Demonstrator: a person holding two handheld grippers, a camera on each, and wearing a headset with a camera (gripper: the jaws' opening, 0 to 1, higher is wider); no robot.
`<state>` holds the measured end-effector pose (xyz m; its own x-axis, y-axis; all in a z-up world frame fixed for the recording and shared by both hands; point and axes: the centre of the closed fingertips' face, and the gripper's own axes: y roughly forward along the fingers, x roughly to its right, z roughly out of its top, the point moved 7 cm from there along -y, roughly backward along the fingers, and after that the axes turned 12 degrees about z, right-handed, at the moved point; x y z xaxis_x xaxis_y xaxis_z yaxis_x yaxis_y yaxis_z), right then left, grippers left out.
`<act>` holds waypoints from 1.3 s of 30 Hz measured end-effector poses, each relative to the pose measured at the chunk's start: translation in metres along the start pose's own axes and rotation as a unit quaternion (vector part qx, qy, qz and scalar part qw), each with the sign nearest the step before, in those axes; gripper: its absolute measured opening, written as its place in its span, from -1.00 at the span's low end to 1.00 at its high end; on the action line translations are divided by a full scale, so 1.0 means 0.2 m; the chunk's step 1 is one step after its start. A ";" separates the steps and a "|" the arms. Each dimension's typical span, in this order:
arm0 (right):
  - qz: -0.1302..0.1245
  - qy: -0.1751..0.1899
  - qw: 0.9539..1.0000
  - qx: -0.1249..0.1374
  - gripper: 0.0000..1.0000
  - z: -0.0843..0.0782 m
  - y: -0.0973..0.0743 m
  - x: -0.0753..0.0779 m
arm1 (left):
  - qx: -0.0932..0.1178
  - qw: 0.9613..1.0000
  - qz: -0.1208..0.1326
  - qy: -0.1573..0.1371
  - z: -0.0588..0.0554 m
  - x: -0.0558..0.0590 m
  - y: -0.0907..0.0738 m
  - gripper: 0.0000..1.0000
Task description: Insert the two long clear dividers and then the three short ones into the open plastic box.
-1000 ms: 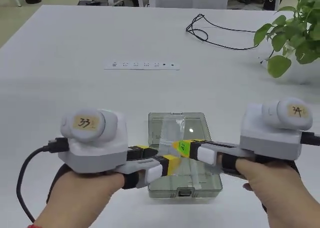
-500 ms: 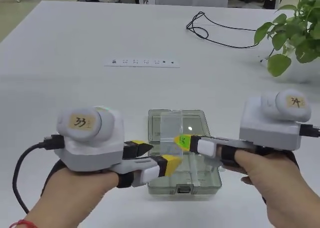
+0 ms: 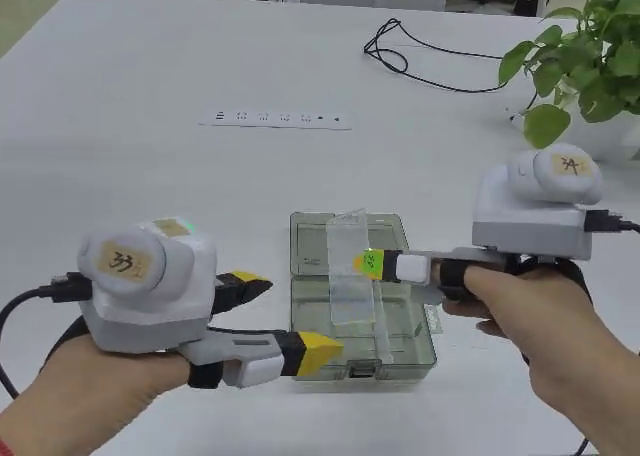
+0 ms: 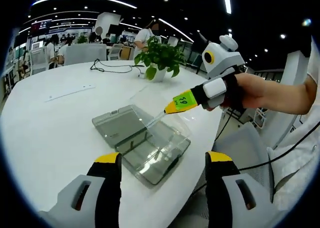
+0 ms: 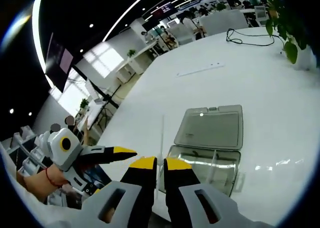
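Clear plastic is pinched between the closed jaws of the right gripper [image 3: 368, 264]: a divider [image 3: 350, 276] is held upright over the open plastic box [image 3: 428, 348], which lies on the white table [image 3: 150, 176] with its lid folded back to the far side. The left gripper [image 3: 286, 314] is held with jaws spread and nothing between them, just near-left of the box. Whether this piece is a long one cannot be told. For a clean seat, the divider's ends should be lined up with the wall slots, kept vertical and lowered evenly, with the box steadied by the left gripper if it slides.
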<state>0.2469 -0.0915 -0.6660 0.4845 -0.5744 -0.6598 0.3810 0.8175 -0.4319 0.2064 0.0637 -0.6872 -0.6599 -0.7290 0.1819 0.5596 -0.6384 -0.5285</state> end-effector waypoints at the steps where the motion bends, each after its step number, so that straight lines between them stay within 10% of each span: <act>1: -0.004 0.000 1.000 -0.004 -0.87 0.00 0.00 0.00 | 0.001 1.000 -0.003 0.004 0.00 0.00 0.00 0.40; 13: -0.057 0.026 0.997 -0.040 -0.87 0.02 0.03 0.04 | 0.003 0.998 -0.039 0.044 -0.04 -0.02 -0.01 0.72; 39: -0.145 0.141 0.974 -0.099 -0.87 -0.11 0.13 0.14 | -0.001 0.990 -0.103 0.093 -0.13 -0.04 0.00 1.00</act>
<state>0.2527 -0.0855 -0.7085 0.1326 -0.7701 -0.6239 0.2972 0.6314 -0.7162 0.1990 0.0767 -0.7094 -0.8408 -0.5255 0.1301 0.4030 -0.7679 -0.4979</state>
